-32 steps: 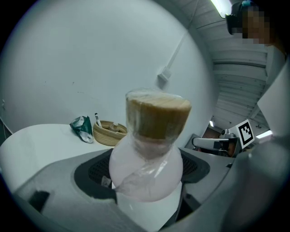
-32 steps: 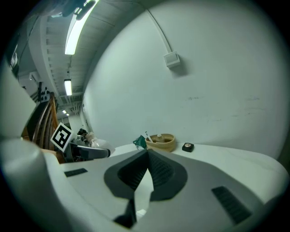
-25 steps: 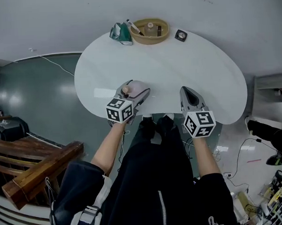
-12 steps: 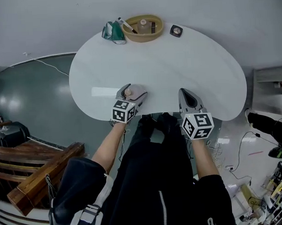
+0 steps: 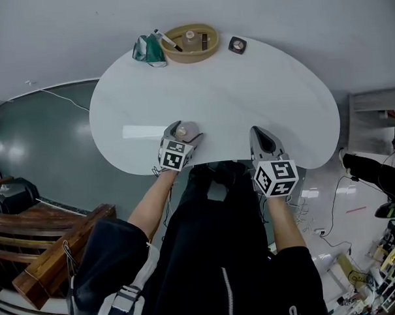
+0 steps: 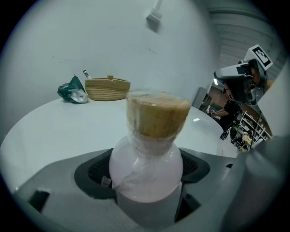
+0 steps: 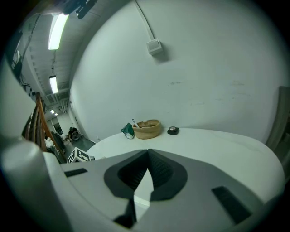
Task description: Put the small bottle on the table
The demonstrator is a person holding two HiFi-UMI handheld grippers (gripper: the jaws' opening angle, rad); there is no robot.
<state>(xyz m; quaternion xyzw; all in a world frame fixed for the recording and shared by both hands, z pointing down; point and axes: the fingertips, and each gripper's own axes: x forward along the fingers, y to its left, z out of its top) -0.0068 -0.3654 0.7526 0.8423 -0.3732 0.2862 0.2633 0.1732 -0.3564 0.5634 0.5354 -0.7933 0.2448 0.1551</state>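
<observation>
Since a second ago the basket (image 5: 191,56), the green packet (image 5: 147,50) and the small black box (image 5: 237,45) have slid toward the upper left of the head view, while both grippers keep nearly the same places at the near edge of the white desk (image 5: 247,92)

At the lower centre of that view the left gripper (image 5: 183,129) is clamped on the small bottle (image 6: 147,167), its dark pads pressing the rounded body from both sides. The bottle stands upright, holds a pale pinkish fill, carries a cork (image 6: 156,113) and has clear film wrapped round its neck. It hangs over the desk's near rim; whether its base touches the surface cannot be told

To its right, well apart, the right gripper (image 5: 262,136) is clenched with its tips meeting and nothing between them

The basket sits at the far edge, top centre, with the green packet touching its left side and the black box just beside its right. Inside lie a pale capped container and a dark slim item, and a white stick pokes over the left rim. All three lie well apart from the bottle

Wooden beams (image 5: 58,248) lie on the floor at lower left
</observation>
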